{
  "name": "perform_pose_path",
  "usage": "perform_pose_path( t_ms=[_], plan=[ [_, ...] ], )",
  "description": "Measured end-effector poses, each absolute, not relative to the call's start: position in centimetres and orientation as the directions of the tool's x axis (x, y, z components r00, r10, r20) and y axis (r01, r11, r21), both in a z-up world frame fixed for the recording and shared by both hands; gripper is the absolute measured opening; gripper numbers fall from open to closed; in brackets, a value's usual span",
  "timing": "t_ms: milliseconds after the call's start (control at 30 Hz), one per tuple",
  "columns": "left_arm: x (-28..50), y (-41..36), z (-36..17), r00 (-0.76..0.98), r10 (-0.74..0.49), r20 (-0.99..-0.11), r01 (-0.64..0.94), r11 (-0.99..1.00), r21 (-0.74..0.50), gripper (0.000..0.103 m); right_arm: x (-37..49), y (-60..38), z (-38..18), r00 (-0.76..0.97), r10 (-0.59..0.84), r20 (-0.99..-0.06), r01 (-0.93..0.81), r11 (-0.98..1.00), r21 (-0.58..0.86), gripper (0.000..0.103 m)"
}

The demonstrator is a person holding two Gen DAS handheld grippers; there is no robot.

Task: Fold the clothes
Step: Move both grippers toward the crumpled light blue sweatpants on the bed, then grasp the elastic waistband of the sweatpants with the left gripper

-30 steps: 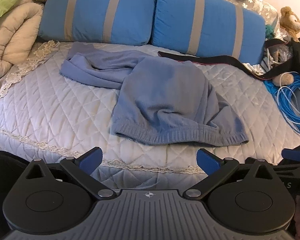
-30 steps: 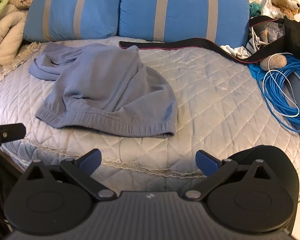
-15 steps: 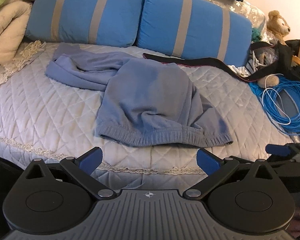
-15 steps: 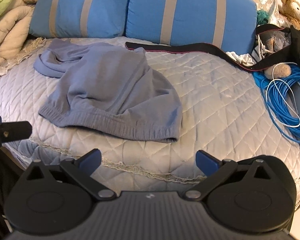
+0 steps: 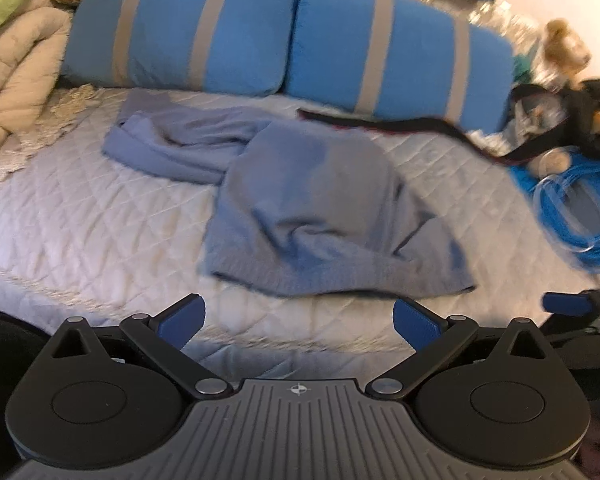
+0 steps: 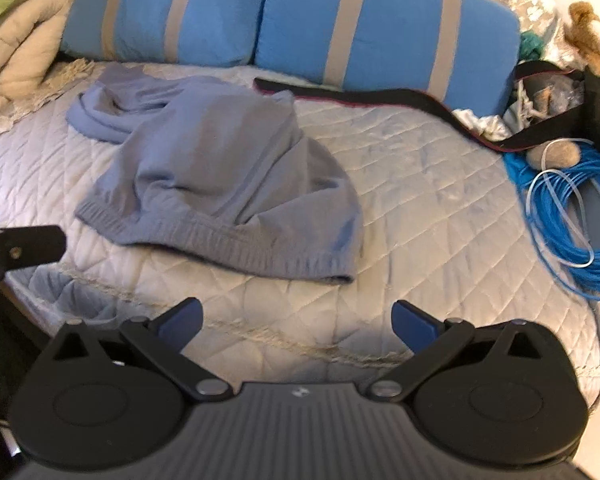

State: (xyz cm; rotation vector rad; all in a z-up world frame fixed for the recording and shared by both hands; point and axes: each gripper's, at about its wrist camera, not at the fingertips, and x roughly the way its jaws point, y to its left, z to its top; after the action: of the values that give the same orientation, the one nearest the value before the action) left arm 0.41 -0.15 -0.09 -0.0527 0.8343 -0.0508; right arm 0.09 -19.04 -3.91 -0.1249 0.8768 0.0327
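While both claws hung over the near edge of the bed (image 6: 440, 184), the blue-grey garment (image 6: 220, 184) lay in a loose heap on the quilt, not in any folded shape. No neat rectangle or squared stack showed in either view, so the folding was, by my judgement, largely left to do: the cloth would need spreading flat before clean creases could be made. Whether an earlier fold had been made or undone, the heap could not say.

The garment (image 5: 320, 208) sat toward the middle of the bed, well short of the two blue striped pillows (image 6: 284, 20) at the head. Its ribbed elastic band faced the claws and ran in a long curve along the nearest side. Behind it the body bulged up in soft ridges, and a twisted length trailed off toward the pillows on the left. It was probably a pair of sweatpants, though the left wrist view was blurred and the bunching hid the cut. A black strap (image 6: 380, 96) lay just beyond it, apart from the cloth.

The left claw (image 5: 300, 316) stood wide and held nothing. The right claw (image 6: 298, 318) was likewise spread wide and empty, clear of the band.
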Motion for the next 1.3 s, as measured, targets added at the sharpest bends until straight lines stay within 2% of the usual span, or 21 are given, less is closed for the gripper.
perform_pose_path(
  t_ms=[100,333,900,1300],
  plan=[
    [0.9,-0.4,-0.4,0.641,0.004,-0.768,-0.007,1.0,-0.001,0.103,0.2,-18.5,-4.4,0.609,0.008,-0.793,-0.108,0.992,-0.072,0.103],
    [0.9,0.0,-0.8,0.604,0.082,-0.793,-0.045,0.997,0.069,0.103,0.4,-17.3,-5.3,0.551,0.092,-0.83,-0.169,0.986,-0.003,0.103],
    [2.2,-0.2,-2.9,0.481,0.134,-0.866,-0.037,0.991,0.132,0.103,1.2,-17.3,-6.6,0.488,0.09,-0.868,-0.149,0.989,0.019,0.103],
    [3.2,0.0,-3.3,0.498,0.145,-0.855,0.002,0.986,0.168,0.103,1.7,-18.2,-6.5,0.511,0.068,-0.857,-0.149,0.989,-0.011,0.103]
  ],
)
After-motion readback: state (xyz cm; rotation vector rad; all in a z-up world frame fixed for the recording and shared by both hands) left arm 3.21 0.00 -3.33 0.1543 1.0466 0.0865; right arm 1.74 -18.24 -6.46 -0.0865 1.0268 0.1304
